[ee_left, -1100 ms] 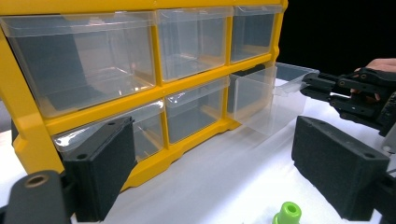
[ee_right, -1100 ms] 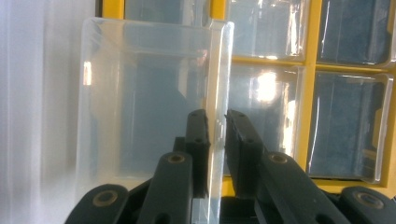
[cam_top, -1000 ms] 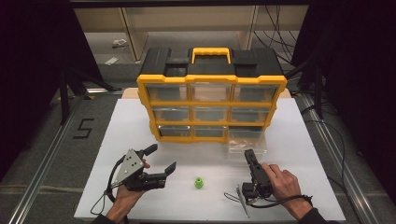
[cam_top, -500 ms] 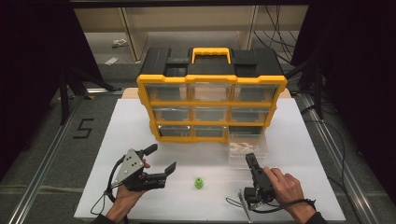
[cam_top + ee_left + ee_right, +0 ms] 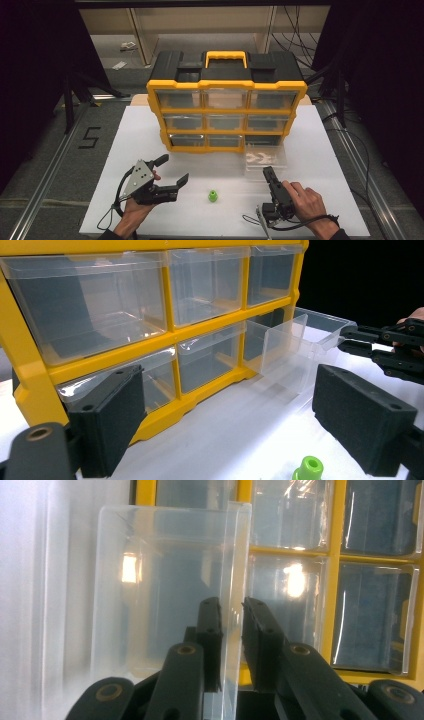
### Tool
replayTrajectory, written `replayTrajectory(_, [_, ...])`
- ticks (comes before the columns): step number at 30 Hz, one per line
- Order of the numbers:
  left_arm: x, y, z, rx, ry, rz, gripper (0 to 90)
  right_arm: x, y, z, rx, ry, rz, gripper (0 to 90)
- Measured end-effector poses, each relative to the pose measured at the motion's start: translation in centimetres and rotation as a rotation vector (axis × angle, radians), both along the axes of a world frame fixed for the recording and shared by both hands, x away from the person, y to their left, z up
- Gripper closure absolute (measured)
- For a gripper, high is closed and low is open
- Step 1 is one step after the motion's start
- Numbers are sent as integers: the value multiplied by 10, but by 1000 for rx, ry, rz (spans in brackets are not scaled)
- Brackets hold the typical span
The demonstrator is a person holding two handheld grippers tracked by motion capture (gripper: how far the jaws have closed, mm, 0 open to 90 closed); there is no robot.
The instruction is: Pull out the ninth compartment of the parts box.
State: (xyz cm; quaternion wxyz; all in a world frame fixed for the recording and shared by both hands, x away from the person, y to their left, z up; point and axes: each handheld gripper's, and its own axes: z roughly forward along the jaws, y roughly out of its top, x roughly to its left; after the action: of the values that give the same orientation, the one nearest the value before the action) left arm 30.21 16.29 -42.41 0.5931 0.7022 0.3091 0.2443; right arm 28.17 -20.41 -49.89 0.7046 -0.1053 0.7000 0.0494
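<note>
**Black grippers, bare hands**

Both tools are matt black. The left gripper (image 5: 172, 171) carries a grey three-cornered plate dotted with small holes, and its jaws end in blocky foam-faced pads (image 5: 361, 425) with recessed screw holes. The right gripper (image 5: 267, 172) has narrower pads and brass-coloured pivot rivets. A thin black cable loops from each. No sleeves show on the hands.

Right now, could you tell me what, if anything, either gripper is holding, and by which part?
The right gripper grips the pulled-out clear drawer by its front wall. The left gripper holds nothing.
</note>
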Motion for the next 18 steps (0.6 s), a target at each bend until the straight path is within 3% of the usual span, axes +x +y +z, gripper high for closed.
replayTrajectory(3, [0, 0, 0, 0, 0, 0, 135, 0, 0, 2, -7, 5, 15, 779])
replayTrajectory(5, [0, 0, 0, 0, 1, 0, 135, -1, -1, -1, 22, 29, 6, 739])
replayTrajectory(6, [0, 0, 0, 0, 1, 0, 135, -1, 0, 3, -11, 22, 21, 721])
replayTrajectory(7, [0, 0, 0, 0, 1, -1, 135, -2, -1, 1, 18, 34, 10, 704])
replayTrajectory(13, [0, 0, 0, 0, 1, 0, 135, -9, -3, 7, 32, 80, 57, 599])
replayTrajectory(17, [0, 0, 0, -1, 3, -2, 135, -16, -4, 16, 74, 116, 78, 540])
replayTrajectory(18, [0, 0, 0, -1, 3, -2, 135, -17, -4, 18, 60, 115, 91, 523])
